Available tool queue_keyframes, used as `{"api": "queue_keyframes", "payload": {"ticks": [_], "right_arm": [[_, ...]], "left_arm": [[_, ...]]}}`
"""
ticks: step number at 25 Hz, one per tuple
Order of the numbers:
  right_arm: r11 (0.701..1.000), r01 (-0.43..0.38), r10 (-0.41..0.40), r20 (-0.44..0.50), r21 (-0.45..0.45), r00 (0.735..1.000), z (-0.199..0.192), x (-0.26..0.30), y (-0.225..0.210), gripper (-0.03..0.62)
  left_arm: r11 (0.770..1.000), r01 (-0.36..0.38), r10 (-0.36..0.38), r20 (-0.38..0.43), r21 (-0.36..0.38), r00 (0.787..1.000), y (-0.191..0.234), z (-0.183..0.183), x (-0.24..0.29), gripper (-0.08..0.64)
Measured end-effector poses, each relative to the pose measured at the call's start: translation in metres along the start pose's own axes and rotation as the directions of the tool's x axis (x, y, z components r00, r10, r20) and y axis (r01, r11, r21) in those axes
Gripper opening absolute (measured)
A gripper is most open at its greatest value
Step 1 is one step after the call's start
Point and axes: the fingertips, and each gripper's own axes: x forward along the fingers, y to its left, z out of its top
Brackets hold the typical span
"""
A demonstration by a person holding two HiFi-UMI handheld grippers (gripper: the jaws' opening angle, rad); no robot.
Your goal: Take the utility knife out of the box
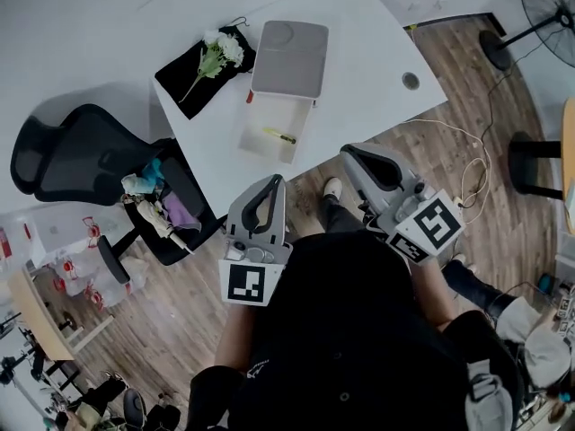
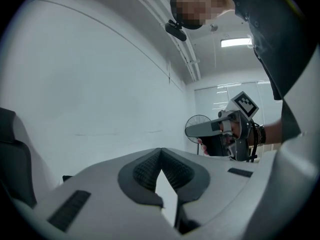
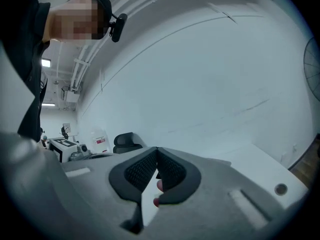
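Observation:
A yellow utility knife [image 1: 279,136] lies in the open white box [image 1: 254,141] on the white table [image 1: 368,70]; the box's grey lid [image 1: 289,58] rests against its far end. My left gripper [image 1: 278,180] is shut and empty, held off the table's near edge just short of the box. My right gripper [image 1: 347,151] is also shut and empty, to the right of the box at the table's edge. In the left gripper view the pads [image 2: 145,169] meet at the tip and point at a bare wall. The right gripper view's pads [image 3: 140,170] also meet.
A black cloth [image 1: 184,79] with white flowers [image 1: 220,50] lies at the table's left corner. A black office chair [image 1: 81,151] with clutter stands to the left on the wood floor. A cable hole [image 1: 411,81] is in the table at right. A fan [image 1: 548,7] stands far right.

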Motion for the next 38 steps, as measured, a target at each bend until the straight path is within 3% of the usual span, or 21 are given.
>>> {"api": "queue_keyframes", "payload": {"ticks": [7,12,18,22,26,32,38], "right_arm": [[0.994,-0.106,0.104,-0.040,-0.025,0.994,0.007,0.005,-0.033,0.005],[0.994,-0.104,0.102,-0.063,-0.032,0.993,0.006,0.009,-0.049,0.005],[1.000,-0.027,0.027,-0.069,0.010,0.997,0.002,0.022,-0.054,0.005],[0.998,0.044,-0.041,-0.080,0.041,0.996,-0.003,0.028,-0.055,0.005],[0.991,0.123,-0.118,-0.085,0.058,0.989,-0.004,0.032,-0.061,0.005],[0.974,0.214,-0.207,-0.090,0.071,0.974,-0.012,0.040,-0.061,0.005],[0.953,0.293,-0.285,-0.094,0.082,0.954,-0.019,0.041,-0.059,0.005]], "left_arm": [[0.996,-0.055,0.057,-0.027,0.063,0.998,0.006,-0.004,0.029,0.005],[0.998,-0.035,0.040,-0.072,0.060,0.997,0.017,-0.020,0.038,0.005],[0.993,0.082,-0.070,-0.131,0.088,0.989,0.041,-0.039,0.059,0.005],[0.975,0.193,-0.172,-0.174,0.110,0.970,0.053,-0.057,0.074,0.005],[0.918,0.333,-0.269,-0.279,0.215,0.922,0.064,-0.085,0.090,0.005],[0.854,0.472,-0.353,-0.423,0.218,0.835,0.076,-0.133,0.102,0.005],[0.752,0.613,-0.409,-0.558,0.242,0.722,0.081,-0.179,0.113,0.005]]}}
